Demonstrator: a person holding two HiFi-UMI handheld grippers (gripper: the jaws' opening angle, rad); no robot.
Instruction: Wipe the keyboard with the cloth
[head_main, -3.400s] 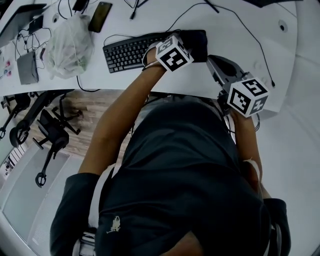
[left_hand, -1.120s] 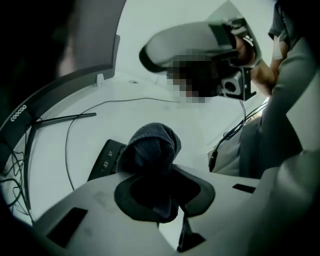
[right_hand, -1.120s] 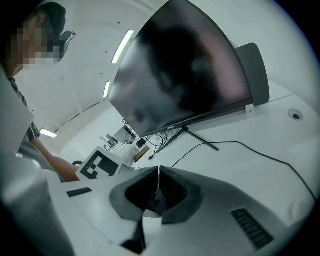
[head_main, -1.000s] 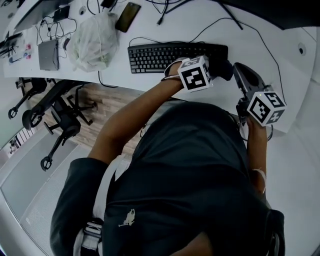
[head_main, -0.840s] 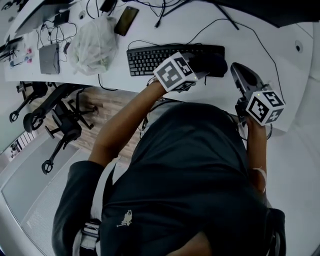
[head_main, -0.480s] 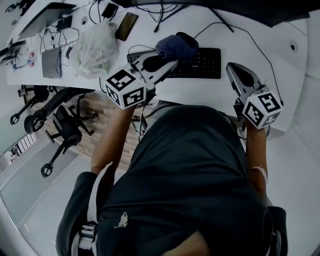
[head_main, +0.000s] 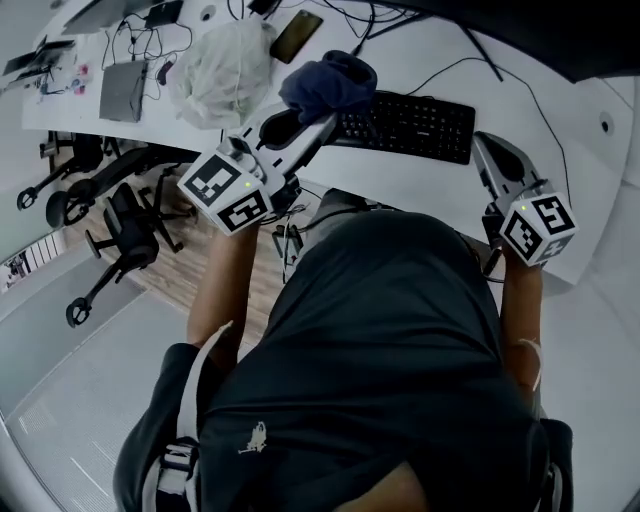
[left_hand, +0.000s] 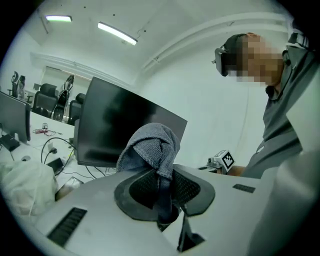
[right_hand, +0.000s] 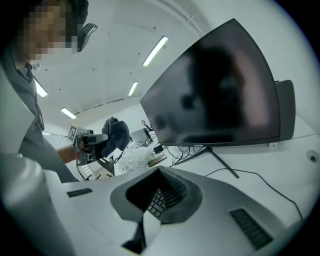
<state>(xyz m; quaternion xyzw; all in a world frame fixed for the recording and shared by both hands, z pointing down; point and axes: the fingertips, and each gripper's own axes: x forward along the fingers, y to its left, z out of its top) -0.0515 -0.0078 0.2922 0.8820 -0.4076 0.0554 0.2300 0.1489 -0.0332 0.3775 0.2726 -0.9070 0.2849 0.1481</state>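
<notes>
Moved since before: the left tongs (head_main: 318, 115) have swung off the right part of the keyboard (head_main: 410, 125) and now carry the cloth (head_main: 328, 85) raised over its left end. The right tongs (head_main: 488, 148) stayed by the right end.
Risk, cloth slipping: I judge this the main one. Only a narrow strip is pinched, the bulk sits on top, and a quick swing could pull it free.
Risk, keyboard sliding: nothing holds it, so a hard wipe may push it along the counter (head_main: 430, 182).
Risk, cable: a loose fold could catch the keyboard's cable.
Keyboard: black, lying flat on the counter, not touched by either tongs.
Left tongs: closed on the cloth.
Right tongs: slightly apart and empty; I see keys through the gap.
Cloth: dark blue, terry-like weave, bunched in a soft hood above the tongs, off the keys.
</notes>
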